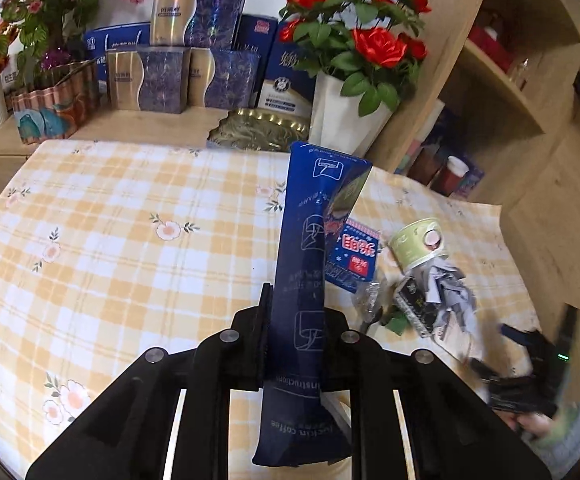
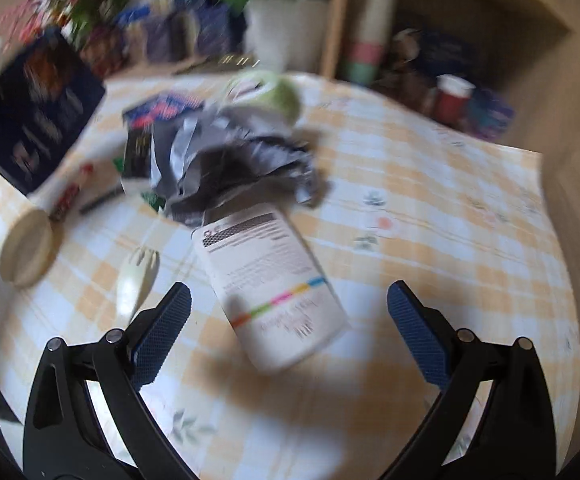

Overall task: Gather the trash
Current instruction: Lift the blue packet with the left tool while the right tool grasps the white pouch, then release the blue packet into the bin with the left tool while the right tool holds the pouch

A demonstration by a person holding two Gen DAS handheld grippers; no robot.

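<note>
I hold the blue coffee bag upright in my left gripper, its jaws closed tight on the bag's edge, seemingly to keep its mouth up for receiving trash. My right gripper hovers wide open and empty over a white packet on the checked tablecloth, poised, I judge, to pick it up. Beyond lie crumpled grey wrapping, a green paper cup, a plastic spoon-fork and a tipped cup.
</note>
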